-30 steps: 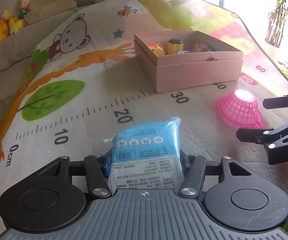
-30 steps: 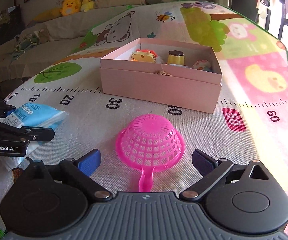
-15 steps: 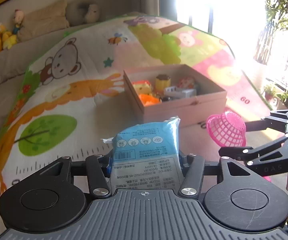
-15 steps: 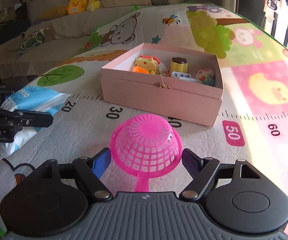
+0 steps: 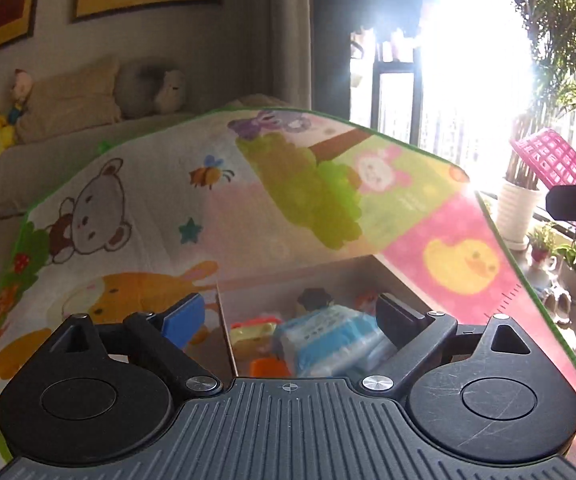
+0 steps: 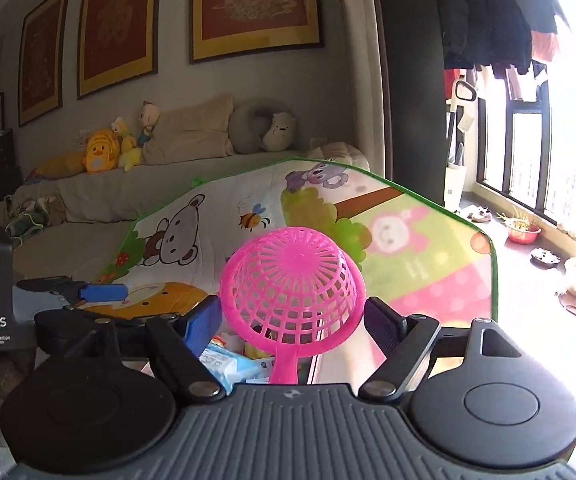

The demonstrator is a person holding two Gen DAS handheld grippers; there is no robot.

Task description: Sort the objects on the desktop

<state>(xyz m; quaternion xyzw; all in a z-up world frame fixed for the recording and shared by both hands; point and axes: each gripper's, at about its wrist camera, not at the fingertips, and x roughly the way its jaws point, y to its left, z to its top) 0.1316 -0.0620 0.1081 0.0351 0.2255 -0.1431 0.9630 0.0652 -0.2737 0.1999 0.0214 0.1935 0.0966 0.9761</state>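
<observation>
My left gripper (image 5: 292, 314) is open above the pink box (image 5: 328, 276). The blue tissue pack (image 5: 330, 338) lies inside the box among small toys (image 5: 250, 334), free of the fingers. My right gripper (image 6: 294, 322) has the pink basket (image 6: 292, 280) between its wide-spread fingers, lifted over the box. I cannot see what touches the basket. The pack also shows below it (image 6: 230, 364). The basket appears at the right of the left wrist view (image 5: 554, 160).
The box sits on a children's play mat (image 5: 408, 208) with a ruler print. A sofa with plush toys (image 6: 100, 152) lies behind. Potted plants (image 5: 516, 204) and a bright window stand at the right.
My left gripper moved forward over the box and opened, dropping the tissue pack into it. My right gripper lifted the pink basket off the mat toward the box.
</observation>
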